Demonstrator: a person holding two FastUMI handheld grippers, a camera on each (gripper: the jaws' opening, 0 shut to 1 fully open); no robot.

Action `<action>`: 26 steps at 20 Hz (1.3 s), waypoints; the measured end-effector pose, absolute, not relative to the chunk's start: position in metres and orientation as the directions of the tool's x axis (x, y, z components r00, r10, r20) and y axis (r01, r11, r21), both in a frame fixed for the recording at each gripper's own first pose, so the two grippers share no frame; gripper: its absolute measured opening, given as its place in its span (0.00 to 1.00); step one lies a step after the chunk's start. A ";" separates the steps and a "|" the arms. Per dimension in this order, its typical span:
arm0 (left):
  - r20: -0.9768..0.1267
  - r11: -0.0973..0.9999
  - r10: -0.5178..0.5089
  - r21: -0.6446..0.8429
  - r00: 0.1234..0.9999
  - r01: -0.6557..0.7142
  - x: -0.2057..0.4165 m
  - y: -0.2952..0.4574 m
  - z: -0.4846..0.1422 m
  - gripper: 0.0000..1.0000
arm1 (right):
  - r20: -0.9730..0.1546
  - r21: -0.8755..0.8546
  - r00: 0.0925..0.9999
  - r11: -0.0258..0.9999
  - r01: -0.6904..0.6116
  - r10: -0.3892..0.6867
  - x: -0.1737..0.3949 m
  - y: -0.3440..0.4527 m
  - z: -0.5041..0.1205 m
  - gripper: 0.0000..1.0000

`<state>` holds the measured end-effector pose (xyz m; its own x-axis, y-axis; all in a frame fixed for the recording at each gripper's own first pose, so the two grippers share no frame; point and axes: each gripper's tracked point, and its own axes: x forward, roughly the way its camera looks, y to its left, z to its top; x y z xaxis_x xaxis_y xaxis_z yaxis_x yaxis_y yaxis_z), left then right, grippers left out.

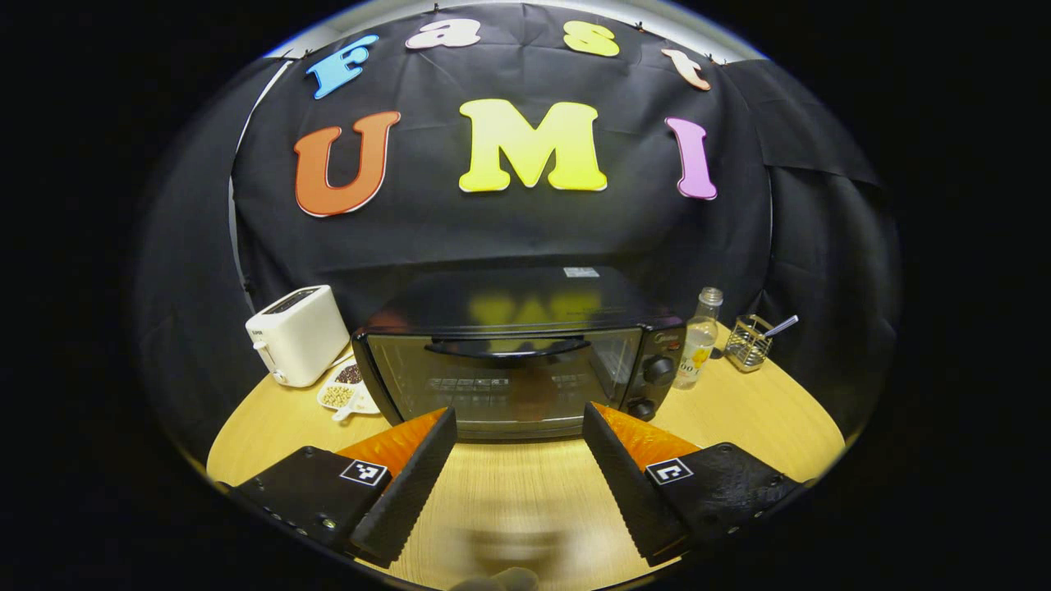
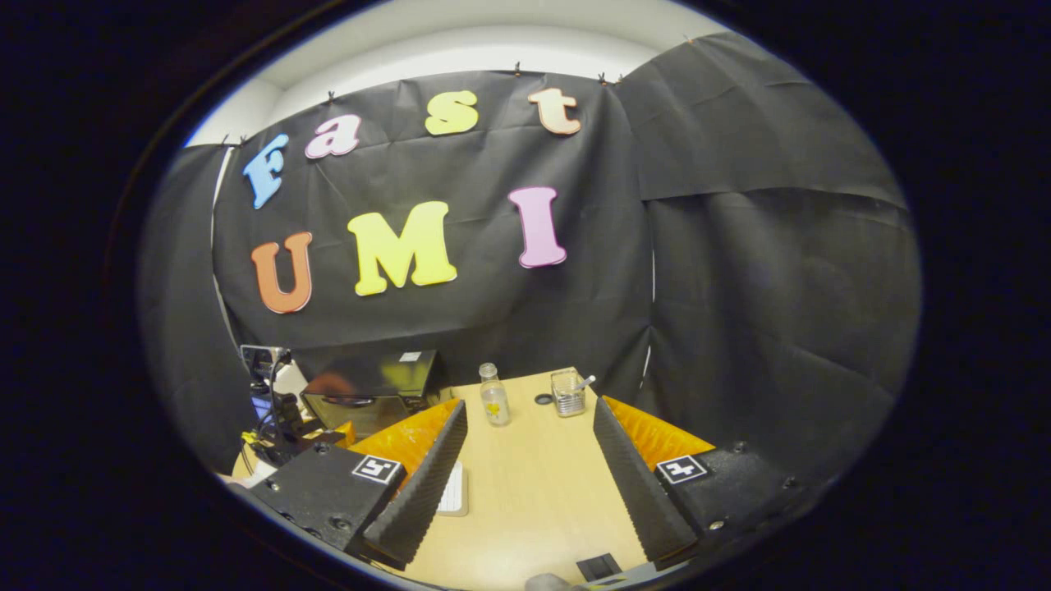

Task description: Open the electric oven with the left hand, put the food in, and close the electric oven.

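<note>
The black electric oven (image 1: 517, 361) stands on the wooden table (image 1: 739, 419) straight ahead in the left gripper view. Its glass door is shut, with the dark handle (image 1: 505, 349) across the top. My left gripper (image 1: 519, 410) is open just in front of the door's lower edge, with nothing between the fingers. In the right gripper view the oven (image 2: 369, 386) sits far left, and my right gripper (image 2: 530, 406) is open over bare table with nothing in it. A flat white thing (image 2: 453, 488) lies half hidden beside its left finger; I cannot tell what it is.
A white toaster (image 1: 297, 335) and a small dish of beans (image 1: 345, 390) sit left of the oven. To its right stand a clear bottle (image 1: 698, 341) and a wire holder with a spoon (image 1: 749, 341). Black cloth walls close in the table.
</note>
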<state>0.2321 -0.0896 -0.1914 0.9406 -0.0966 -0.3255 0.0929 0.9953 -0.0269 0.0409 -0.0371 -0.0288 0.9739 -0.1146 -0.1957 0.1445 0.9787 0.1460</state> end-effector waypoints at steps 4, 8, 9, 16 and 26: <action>-0.242 0.996 -0.091 -0.033 0.966 0.085 0.187 -0.092 -0.130 0.98 | -0.134 0.114 0.988 0.989 0.093 -0.078 0.029 -0.039 -0.012 0.98; -0.137 0.998 -0.060 -0.035 0.989 0.056 0.114 -0.087 -0.056 0.98 | -0.065 0.074 0.998 0.997 0.015 -0.011 0.008 -0.040 0.003 0.98; -0.107 0.999 -0.043 -0.029 0.993 0.040 0.092 -0.082 -0.039 0.98 | -0.048 0.061 0.999 0.998 -0.003 0.005 0.002 -0.042 0.006 0.98; -0.016 0.997 0.071 -0.038 0.997 -0.071 -0.041 -0.065 0.018 0.98 | -0.026 0.032 0.996 0.995 -0.090 0.091 -0.039 -0.059 -0.007 0.98; -0.034 0.991 0.127 -0.035 0.991 -0.128 -0.116 -0.054 0.014 0.98 | -0.024 0.034 0.992 0.992 -0.125 0.126 -0.074 -0.058 -0.023 0.98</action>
